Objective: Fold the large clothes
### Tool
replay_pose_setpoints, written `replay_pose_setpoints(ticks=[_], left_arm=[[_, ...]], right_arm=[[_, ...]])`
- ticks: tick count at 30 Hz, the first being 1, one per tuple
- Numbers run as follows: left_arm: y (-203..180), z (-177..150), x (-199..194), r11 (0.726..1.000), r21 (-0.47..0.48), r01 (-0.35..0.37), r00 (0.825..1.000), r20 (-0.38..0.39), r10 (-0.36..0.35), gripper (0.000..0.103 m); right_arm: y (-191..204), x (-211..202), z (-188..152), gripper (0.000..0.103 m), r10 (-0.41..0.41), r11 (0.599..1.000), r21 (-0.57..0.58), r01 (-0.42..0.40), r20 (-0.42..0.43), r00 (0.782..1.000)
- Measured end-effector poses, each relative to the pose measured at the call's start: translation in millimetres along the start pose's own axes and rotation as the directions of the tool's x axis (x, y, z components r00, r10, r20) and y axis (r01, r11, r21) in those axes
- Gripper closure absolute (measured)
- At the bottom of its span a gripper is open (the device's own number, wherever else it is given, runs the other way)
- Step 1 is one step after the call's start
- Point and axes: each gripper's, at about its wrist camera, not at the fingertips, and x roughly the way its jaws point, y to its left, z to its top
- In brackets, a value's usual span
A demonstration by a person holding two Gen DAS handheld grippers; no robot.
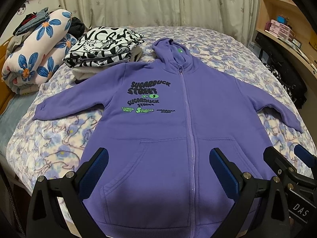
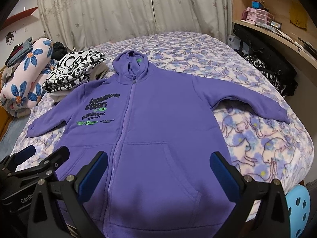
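1. Far left of the frame: rolled floral quilt, white with blue flowers [image 1: 37,53], and beside it a stack of folded black-and-white printed clothes [image 1: 103,47]. Stack touching or overlapping the near shoulder of the garment; a sleeve swung inward could drag against it and topple the pile.
2. Left of centre: left sleeve [image 1: 65,103] spread out and angled down toward the left edge, lying flat on the fleece bed cover with lilac animal print [image 1: 49,144].
3. Lower left: left gripper [image 1: 158,164] hovering above the hem, jaws spread wide, pinching nothing.
4. Centre: large purple zip-up fleece hoodie with dark and green "Sugarduck Street" lettering [image 1: 168,123], face up, zipped, hood toward the curtain, hem at the bottom of the frame. Thick fleece likely to spring open after a fold; a shallow pinch could catch only the top layer or the pocket flap.
5. Lower right: right gripper [image 2: 158,164] also over the hem, jaws spread, holding nothing.
6. Right: right sleeve [image 2: 247,99] reaching near the bed edge; cuff could slip over the side if tugged.
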Motion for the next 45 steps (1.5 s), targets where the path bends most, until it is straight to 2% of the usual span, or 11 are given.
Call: replay_pose_setpoints(ticks=[30, 45], left_arm=[[-3, -2, -1, 1.0, 0.014, 0.006, 1.0, 0.0, -0.006, 0.003], [-12, 12, 4, 1.0, 0.025, -0.001, 1.0, -0.005, 0.001, 0.003]], right_arm=[[3, -3, 1, 0.0, 0.018, 1.0, -0.002, -0.018, 0.011, 1.0], [-11, -2, 11, 0.0, 0.025, 0.999, 0.027, -0.026, 0.039, 0.999]])
